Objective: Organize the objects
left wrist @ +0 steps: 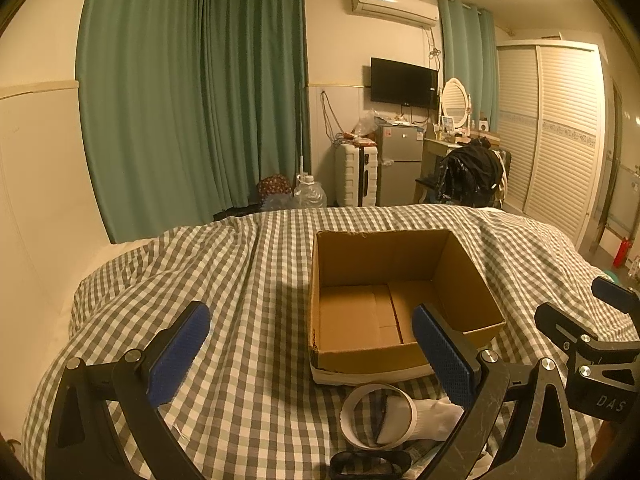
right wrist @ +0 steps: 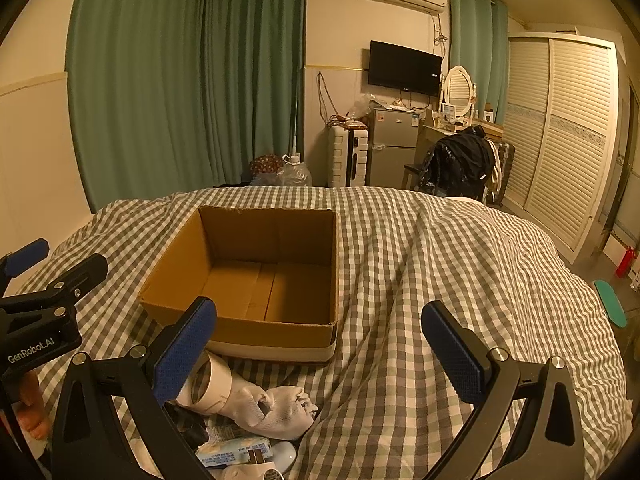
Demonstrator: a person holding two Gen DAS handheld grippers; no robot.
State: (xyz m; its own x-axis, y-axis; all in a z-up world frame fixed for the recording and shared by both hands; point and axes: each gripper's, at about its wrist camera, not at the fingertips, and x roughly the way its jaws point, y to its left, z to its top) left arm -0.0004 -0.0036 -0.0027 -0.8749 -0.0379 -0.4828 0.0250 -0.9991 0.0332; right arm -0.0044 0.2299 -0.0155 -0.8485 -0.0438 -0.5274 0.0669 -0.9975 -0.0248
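An open, empty cardboard box (left wrist: 400, 292) (right wrist: 256, 272) sits on the checked bedspread. In front of it lie a white tape roll (left wrist: 376, 416) (right wrist: 210, 386), a white sock (left wrist: 436, 416) (right wrist: 276, 412), a dark band (left wrist: 372, 462) and a blue-white packet (right wrist: 236, 454). My left gripper (left wrist: 312, 356) is open and empty, above the bed with the pile between its fingers. My right gripper (right wrist: 320, 356) is open and empty, to the right of the pile; part of it shows in the left wrist view (left wrist: 592, 344).
The bed (right wrist: 440, 264) fills the foreground, with rumpled folds. Beyond it stand green curtains (left wrist: 192, 92), a suitcase (left wrist: 356, 174), a small fridge (left wrist: 400, 168), a chair with dark clothes (left wrist: 472, 176) and a wardrobe (left wrist: 560, 132). A red extinguisher (right wrist: 626, 262) stands on the floor at right.
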